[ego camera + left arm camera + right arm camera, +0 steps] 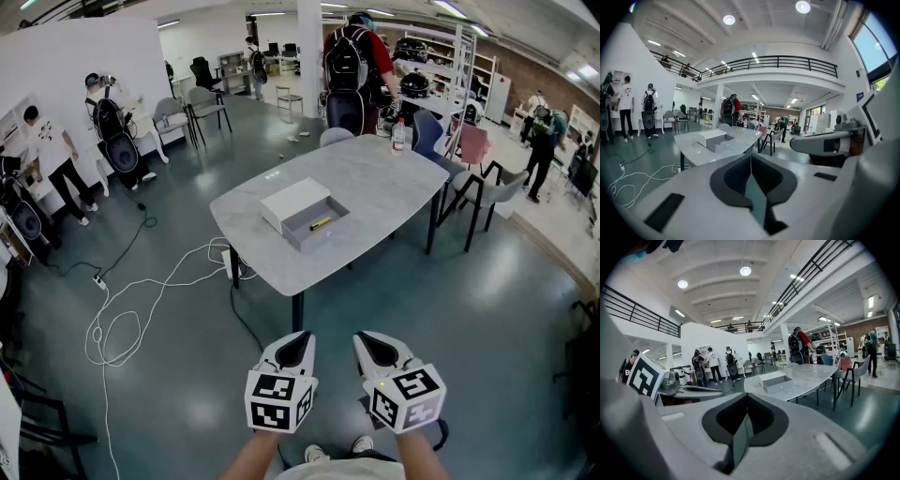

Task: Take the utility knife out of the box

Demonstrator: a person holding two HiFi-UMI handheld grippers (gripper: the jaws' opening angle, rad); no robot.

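Standing well back from a pale, marble-look surface [375,183] on dark legs, looking down across a grey-green floor. Low in the head view, side by side and just apart: left claw [293,349] and right claw [378,349], each ahead of its marker cube, both aimed toward the surface. Jaws pressed together on both, plain in each claw's own view, with nothing clamped between. Well short of the surface and touching nothing.

Near the middle of the surface, a white box [292,202] with its grey drawer [302,230] slid out toward the near-right edge. Inside that drawer, lying flat and slanted, a yellow utility knife [321,223], too small from here for any detail. At the far edge, upright, a clear water bottle [398,137]. Around the far right end, chairs [487,192]. On the floor to the left, loops of white cable [131,309] running to a power strip [97,280]. Beyond, people wearing backpacks, one in a red top [356,56] just behind the far end of the surface.
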